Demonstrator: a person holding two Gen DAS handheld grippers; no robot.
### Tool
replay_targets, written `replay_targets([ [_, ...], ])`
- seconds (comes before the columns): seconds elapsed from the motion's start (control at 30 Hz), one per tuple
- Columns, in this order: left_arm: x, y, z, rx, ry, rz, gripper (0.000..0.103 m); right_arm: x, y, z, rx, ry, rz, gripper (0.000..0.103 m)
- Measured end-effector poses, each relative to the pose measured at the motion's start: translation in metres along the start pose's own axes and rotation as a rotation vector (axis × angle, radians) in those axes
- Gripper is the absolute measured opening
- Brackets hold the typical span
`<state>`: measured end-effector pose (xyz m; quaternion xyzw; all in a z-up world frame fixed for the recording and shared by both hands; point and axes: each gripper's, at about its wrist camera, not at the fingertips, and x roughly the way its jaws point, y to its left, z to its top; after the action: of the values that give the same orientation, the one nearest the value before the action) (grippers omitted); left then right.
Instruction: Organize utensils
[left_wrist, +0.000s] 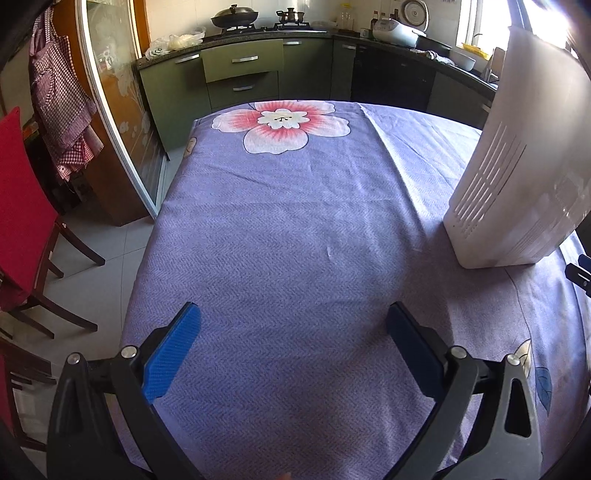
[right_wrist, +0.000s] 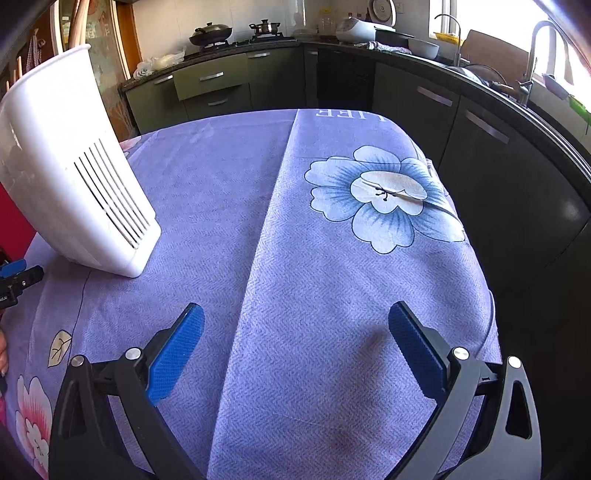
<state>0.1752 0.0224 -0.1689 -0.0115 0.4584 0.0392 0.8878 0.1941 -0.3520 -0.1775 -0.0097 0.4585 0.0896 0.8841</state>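
Observation:
A tall white slotted plastic utensil holder (left_wrist: 517, 158) stands upright on the purple flowered tablecloth (left_wrist: 280, 229), at the right in the left wrist view and at the left (right_wrist: 70, 173) in the right wrist view. Its inside is hidden. No loose utensil shows on the cloth. My left gripper (left_wrist: 293, 321) hovers over the near part of the table, open, nothing between its blue pads. My right gripper (right_wrist: 295, 321) is also open and empty, right of the holder. Part of the left gripper (right_wrist: 14, 280) shows at the left edge of the right wrist view.
A red-cushioned wooden chair (left_wrist: 26, 229) stands left of the table. Green kitchen cabinets (left_wrist: 240, 74) with a wok (left_wrist: 234, 16) and pots run behind the table. A sink with a tap (right_wrist: 535, 55) lies to the right. The tablecloth (right_wrist: 332, 258) has a fold down its middle.

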Motion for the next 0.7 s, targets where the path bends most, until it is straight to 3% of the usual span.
replay_targets([
  [0.7,0.0047,0.0009,0.0029,-0.016,-0.001,0.003,0.098,0.0059,0.0023,0.0021,-0.026,0.020,-0.023,0.100],
])
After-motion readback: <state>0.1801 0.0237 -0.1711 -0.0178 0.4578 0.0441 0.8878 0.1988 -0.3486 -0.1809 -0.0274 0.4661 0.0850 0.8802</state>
